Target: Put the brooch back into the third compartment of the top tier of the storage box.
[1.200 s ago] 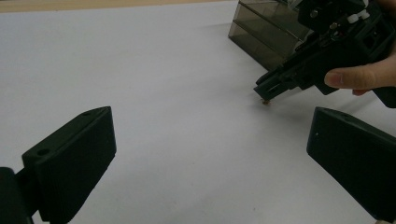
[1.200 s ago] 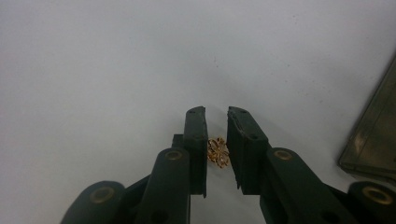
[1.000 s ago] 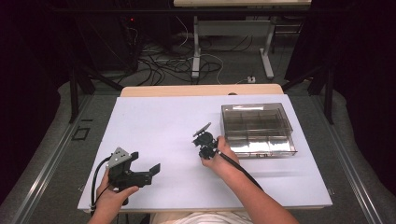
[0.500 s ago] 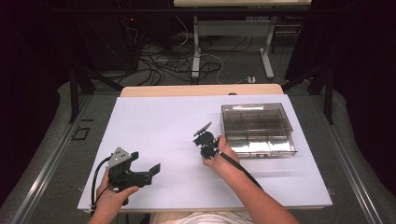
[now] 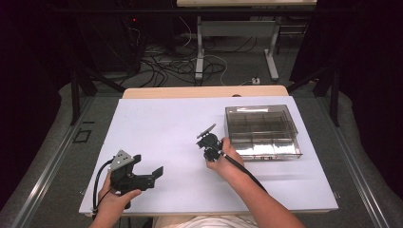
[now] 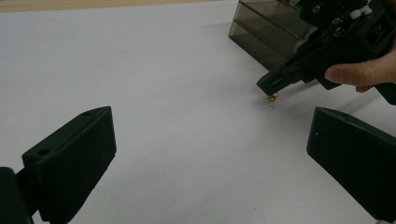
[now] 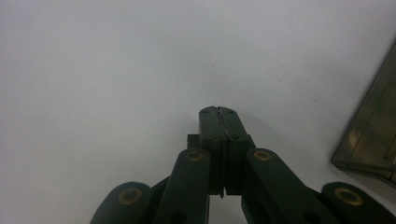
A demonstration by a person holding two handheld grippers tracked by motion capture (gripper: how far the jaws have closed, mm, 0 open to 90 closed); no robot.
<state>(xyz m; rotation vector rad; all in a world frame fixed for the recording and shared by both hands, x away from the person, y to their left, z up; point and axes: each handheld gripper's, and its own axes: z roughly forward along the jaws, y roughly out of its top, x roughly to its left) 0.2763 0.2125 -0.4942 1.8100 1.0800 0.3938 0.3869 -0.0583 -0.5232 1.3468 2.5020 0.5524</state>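
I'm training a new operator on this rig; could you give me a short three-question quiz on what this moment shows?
1. True or false: the right gripper has its jaws wide apart.
2. Multiple choice: the small gold-coloured piece in the left gripper view lies
A. inside the clear compartment box
B. on the white table at the right gripper's tips
C. between the jaws of the left gripper
3. Short answer: which gripper stands open with nothing between its jaws?

Key
1. False: they are shut, the pads meeting in the right gripper view.
2. B. Whether the tips pinch it cannot be told.
3. The left gripper.
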